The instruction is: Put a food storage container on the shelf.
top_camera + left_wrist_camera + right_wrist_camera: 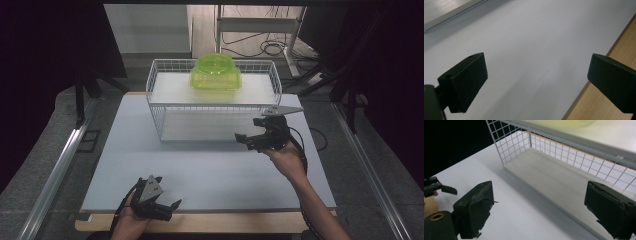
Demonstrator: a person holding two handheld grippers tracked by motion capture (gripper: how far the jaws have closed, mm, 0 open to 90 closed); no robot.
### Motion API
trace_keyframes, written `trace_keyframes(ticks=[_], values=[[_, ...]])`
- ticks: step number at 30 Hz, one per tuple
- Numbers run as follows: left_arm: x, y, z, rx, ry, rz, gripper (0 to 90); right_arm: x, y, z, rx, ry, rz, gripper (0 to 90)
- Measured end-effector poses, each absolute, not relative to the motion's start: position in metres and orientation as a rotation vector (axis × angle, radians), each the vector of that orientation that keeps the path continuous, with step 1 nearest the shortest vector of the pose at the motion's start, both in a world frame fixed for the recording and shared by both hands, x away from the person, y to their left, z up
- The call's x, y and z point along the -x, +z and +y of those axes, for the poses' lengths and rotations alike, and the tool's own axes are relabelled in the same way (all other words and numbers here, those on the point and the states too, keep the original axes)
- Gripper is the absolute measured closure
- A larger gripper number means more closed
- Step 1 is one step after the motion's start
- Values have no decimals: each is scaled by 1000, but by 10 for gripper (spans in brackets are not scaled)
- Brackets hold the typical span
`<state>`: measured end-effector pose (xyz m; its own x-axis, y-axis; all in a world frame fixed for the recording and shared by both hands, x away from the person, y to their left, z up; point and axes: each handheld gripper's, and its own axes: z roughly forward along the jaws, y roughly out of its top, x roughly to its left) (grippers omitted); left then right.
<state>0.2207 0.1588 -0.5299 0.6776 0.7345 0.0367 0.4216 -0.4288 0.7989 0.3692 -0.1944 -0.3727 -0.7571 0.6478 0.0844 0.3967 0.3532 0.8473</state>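
Green bowl (215, 73) sits on the wire rack's (165, 107) top shelf at the desk's (200, 170) far edge. Both the right gripper (250, 138), beside the rack, and the left gripper (165, 206), at the near edge, gape wide and empty. Placing looks finished; next the right hand should probably pull clear.

The left claw (167, 206) sits low in the person's left hand (131, 217), jaws spread wide with nothing between them. The right claw (246, 139), held out on a longer-stretched forearm, well apart from the left one, also stands wide open and empty.
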Motion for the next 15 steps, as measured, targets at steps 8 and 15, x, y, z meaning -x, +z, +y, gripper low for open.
trace_keyframes(ticks=[8, 15], values=[[-221, -531, 158, -2093, 501, 881, 29, -354, -391, -202, -916, 1332, 2351, 65], [-221, -531, 158, -2099, 507, 882, 23, -340, -407, -208, -902, 1311, 2338, 37]])
